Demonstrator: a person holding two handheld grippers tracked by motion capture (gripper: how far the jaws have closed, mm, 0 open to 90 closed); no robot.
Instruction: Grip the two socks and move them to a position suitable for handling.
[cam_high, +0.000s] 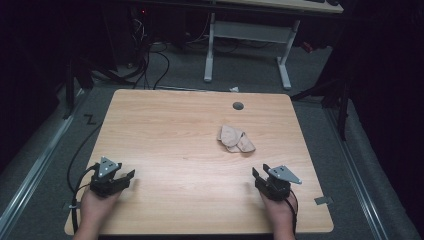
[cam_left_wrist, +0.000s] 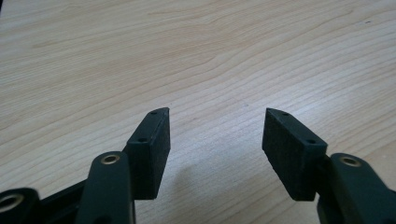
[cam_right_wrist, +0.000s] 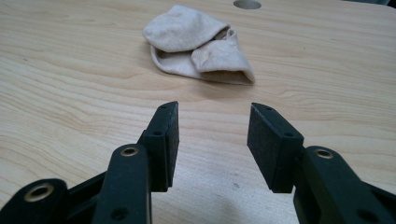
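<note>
A crumpled beige cloth (cam_high: 235, 139) lies on the wooden table (cam_high: 175, 145), right of centre; the right gripper view shows the cloth (cam_right_wrist: 198, 45) a short way ahead of the jaws. My left gripper (cam_high: 127, 176) rests near the table's front left corner, open, with bare wood between its pads (cam_left_wrist: 215, 135). At the front right my right gripper (cam_high: 260, 172) is open too, nothing between its jaws (cam_right_wrist: 213, 126), pointing toward the cloth from below it.
A round grey cable hole (cam_high: 238, 105) sits in the table near its far edge, behind the cloth. Beyond the table stand a white desk frame (cam_high: 247, 35) and cables on the dark floor. Rails run along both sides of the table.
</note>
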